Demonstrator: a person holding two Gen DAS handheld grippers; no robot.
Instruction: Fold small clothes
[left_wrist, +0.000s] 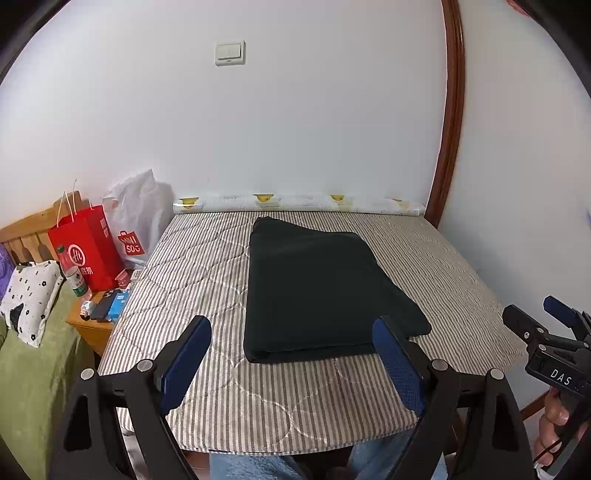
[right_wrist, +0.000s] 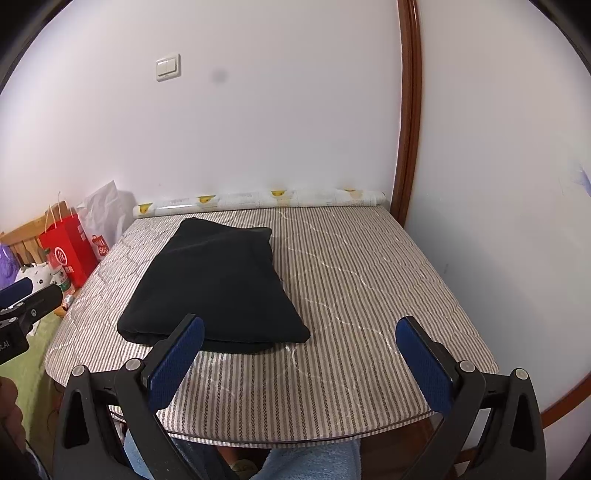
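We see a dark, soft garment (left_wrist: 317, 291) folded into a smooth rectangle on the striped quilted worktop (left_wrist: 207, 266), while our left gripper (left_wrist: 291, 334) and right gripper (right_wrist: 299, 334) hover spread, empty.

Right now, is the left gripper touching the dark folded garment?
Cannot tell. In the left wrist view, the left gripper is open, its right finger overlapping the garment; no view shows contact or gap.

A white wall (left_wrist: 295, 122) with a light switch (left_wrist: 229, 53), a brown door frame (left_wrist: 448, 129), and a striped tabletop (left_wrist: 199, 266).
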